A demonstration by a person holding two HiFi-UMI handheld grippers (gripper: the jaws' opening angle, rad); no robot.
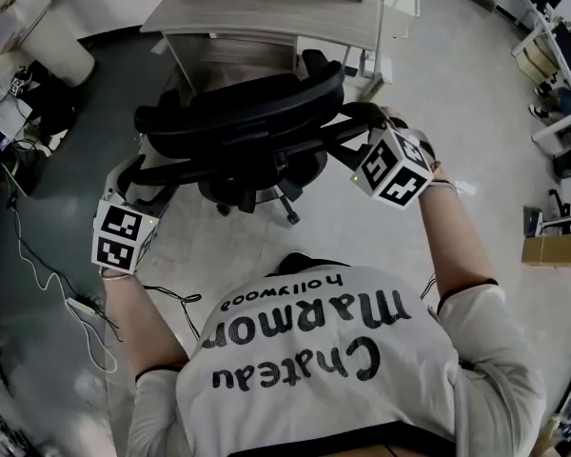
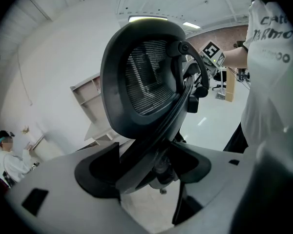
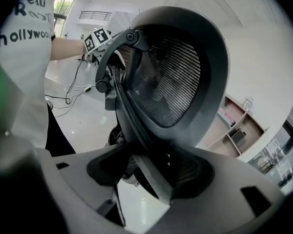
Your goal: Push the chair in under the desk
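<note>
A black mesh office chair [image 1: 238, 112] stands just in front of the pale wooden desk [image 1: 266, 12], its back toward me. My left gripper [image 1: 138, 174] is at the left edge of the chair back. In the left gripper view the chair's back frame [image 2: 146, 77] runs between the jaws of my left gripper [image 2: 146, 167], with a gap showing on the right side. My right gripper [image 1: 357, 127] is at the right edge of the back. In the right gripper view the frame bar [image 3: 171, 77] fills the space between the jaws of my right gripper [image 3: 149, 172].
Cables [image 1: 38, 265] trail over the floor at the left, near a white cylinder [image 1: 57, 36]. Other desks [image 1: 552, 65] and a cardboard box [image 1: 552, 248] stand at the right. A seated person [image 2: 10, 155] is off to one side. A wall shelf [image 3: 239, 126] is beyond the chair.
</note>
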